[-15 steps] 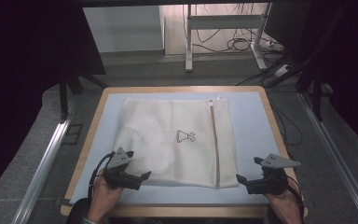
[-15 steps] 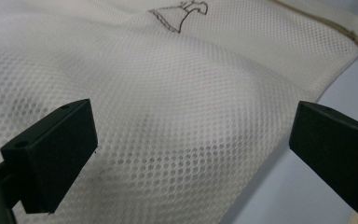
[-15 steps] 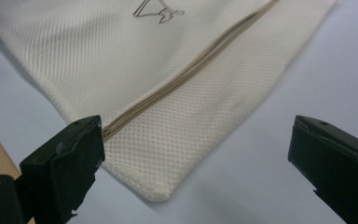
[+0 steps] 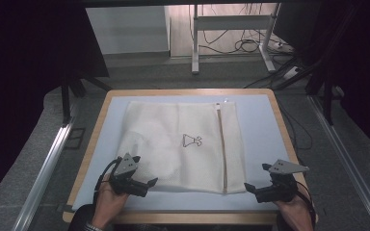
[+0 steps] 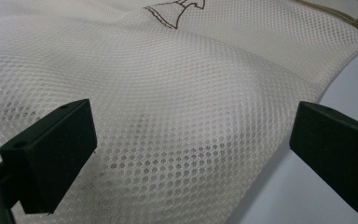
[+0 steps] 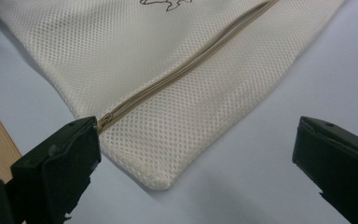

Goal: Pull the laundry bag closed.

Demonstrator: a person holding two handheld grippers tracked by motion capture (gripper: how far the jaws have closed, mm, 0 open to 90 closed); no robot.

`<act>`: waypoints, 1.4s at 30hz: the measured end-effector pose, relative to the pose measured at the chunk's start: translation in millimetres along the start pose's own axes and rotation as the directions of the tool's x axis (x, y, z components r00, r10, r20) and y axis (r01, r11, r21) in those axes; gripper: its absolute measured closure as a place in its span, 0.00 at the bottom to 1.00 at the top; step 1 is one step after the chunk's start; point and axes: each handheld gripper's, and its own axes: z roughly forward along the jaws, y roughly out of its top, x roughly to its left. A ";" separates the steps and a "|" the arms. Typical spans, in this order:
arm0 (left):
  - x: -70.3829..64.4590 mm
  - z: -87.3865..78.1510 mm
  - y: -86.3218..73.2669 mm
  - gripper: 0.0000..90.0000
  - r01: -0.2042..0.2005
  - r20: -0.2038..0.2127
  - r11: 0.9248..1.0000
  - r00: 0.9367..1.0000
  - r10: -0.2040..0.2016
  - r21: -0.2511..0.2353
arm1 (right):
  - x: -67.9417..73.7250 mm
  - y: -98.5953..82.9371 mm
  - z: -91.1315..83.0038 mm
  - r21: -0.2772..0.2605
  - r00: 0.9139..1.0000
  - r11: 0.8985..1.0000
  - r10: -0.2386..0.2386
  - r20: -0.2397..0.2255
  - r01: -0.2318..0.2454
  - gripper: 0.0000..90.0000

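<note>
High view: mesh laundry bag (image 4: 183,144) lies flat mid-surface, zipper (image 4: 221,144) running far to near. Left tool (image 4: 142,185) is at its near left corner, right tool (image 4: 253,188) just off its near right corner.

Left gripper view: jaws spread over the mesh.

Right gripper view: jaws spread, the zipper's end nearest.

Against 0.5 s ago, both tools stand closer in.

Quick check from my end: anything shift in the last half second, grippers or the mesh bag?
Hardly anything. The left gripper sits at the near left edge of the mesh bag, perhaps a touch farther over it; the right gripper waits by the near right corner as before. Both stay open, nothing gripped. The bag lies flat in the same place on the table, its zipper unchanged.
</note>
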 end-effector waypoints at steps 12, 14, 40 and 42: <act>-1.7 3.4 1.7 0.01 0.011 0.008 0.999 1.000 -0.011 0.036 | 0.6 -0.2 0.7 -0.002 1.000 1.000 0.002 -0.015 -0.002 0.01; -2.4 3.8 2.6 0.01 0.014 0.011 0.999 1.000 -0.014 0.038 | 0.6 -0.1 0.7 -0.004 1.000 1.000 0.000 -0.015 0.000 0.01; -21.5 16.2 21.2 0.01 -0.042 0.102 0.999 0.994 0.040 0.011 | 8.8 3.0 4.4 -0.008 0.998 0.998 -0.068 -0.016 0.068 0.03; -24.8 18.9 23.4 0.02 -0.048 0.106 0.999 0.993 0.047 0.012 | 8.8 3.3 4.2 -0.012 0.997 0.997 -0.071 -0.009 0.071 0.03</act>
